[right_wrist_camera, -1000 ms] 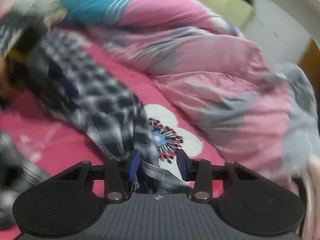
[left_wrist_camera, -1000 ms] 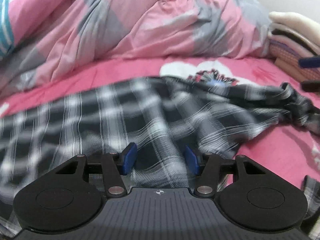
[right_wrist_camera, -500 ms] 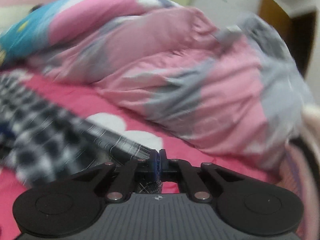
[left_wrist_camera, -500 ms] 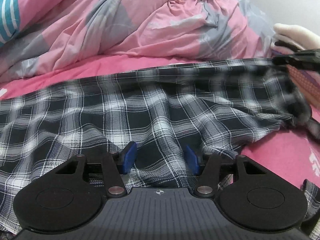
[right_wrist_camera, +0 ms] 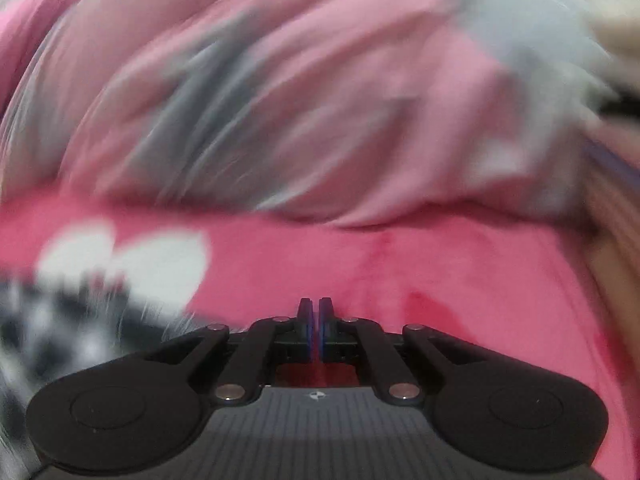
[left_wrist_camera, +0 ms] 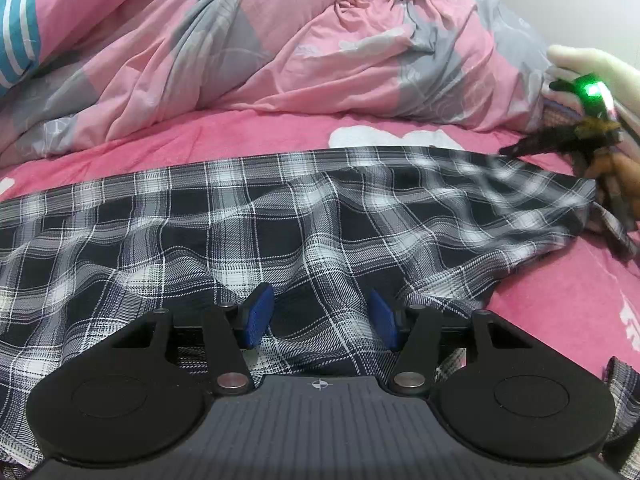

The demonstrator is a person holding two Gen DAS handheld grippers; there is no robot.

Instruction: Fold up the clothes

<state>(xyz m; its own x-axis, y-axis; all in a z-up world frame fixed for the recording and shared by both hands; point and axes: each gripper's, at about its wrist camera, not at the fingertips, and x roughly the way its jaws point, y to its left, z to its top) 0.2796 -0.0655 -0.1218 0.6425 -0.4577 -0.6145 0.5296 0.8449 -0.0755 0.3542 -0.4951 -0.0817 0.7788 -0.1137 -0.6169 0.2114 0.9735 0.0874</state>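
Observation:
A black-and-white plaid shirt (left_wrist_camera: 280, 220) lies spread across the pink bed sheet (left_wrist_camera: 240, 136). My left gripper (left_wrist_camera: 320, 318) stands open low over its near part, with plaid cloth lying between and under the blue pads. My right gripper (left_wrist_camera: 508, 151) is at the shirt's far right end, blurred, held by a hand (left_wrist_camera: 620, 176). In the right wrist view that gripper (right_wrist_camera: 315, 320) has its jaws almost together, just starting to part. I see no cloth between them. The shirt (right_wrist_camera: 48, 328) is a blur at the lower left there.
A crumpled pink and grey duvet (left_wrist_camera: 320, 40) is heaped along the back of the bed and fills the right wrist view (right_wrist_camera: 320, 100). Folded cream and patterned clothes (left_wrist_camera: 580, 60) are stacked at the far right. Bare pink sheet (right_wrist_camera: 400, 264) lies ahead of the right gripper.
The right gripper shut and swept to the right, and the shirt went from bunched to stretched wide across the bed. The left gripper stayed where it was, still open.

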